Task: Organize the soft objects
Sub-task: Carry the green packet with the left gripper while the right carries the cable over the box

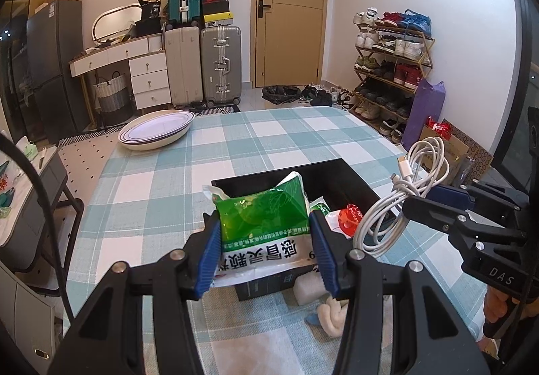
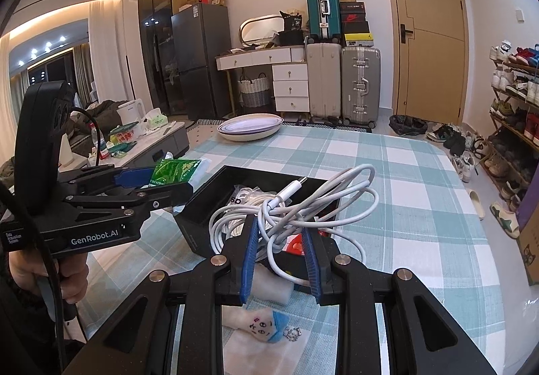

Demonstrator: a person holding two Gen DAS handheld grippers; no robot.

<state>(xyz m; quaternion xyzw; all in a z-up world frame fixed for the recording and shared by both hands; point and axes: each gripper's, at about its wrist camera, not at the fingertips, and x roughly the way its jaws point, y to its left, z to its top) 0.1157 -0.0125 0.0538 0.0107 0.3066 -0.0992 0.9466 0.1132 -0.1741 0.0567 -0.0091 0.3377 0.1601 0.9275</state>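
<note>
My left gripper (image 1: pixel 266 240) is shut on a green and white medicine pouch (image 1: pixel 262 223) and holds it above the near edge of a black box (image 1: pixel 350 179). It also shows in the right wrist view (image 2: pixel 168 179) with the pouch (image 2: pixel 175 169). My right gripper (image 2: pixel 279 240) is shut on a coiled white cable (image 2: pixel 303 203), held over the black box (image 2: pixel 198 206). It appears at the right of the left wrist view (image 1: pixel 417 203) with the cable (image 1: pixel 404 193). A small plush toy (image 2: pixel 259 322) and a white foam piece (image 2: pixel 269 287) lie on the cloth below.
The table has a teal checked cloth (image 1: pixel 269 132). A stack of oval plates (image 1: pixel 156 134) stands at its far left. The box holds a red packet (image 1: pixel 348 216) and white items. A low side table (image 2: pixel 148 146) with clutter is off to the left.
</note>
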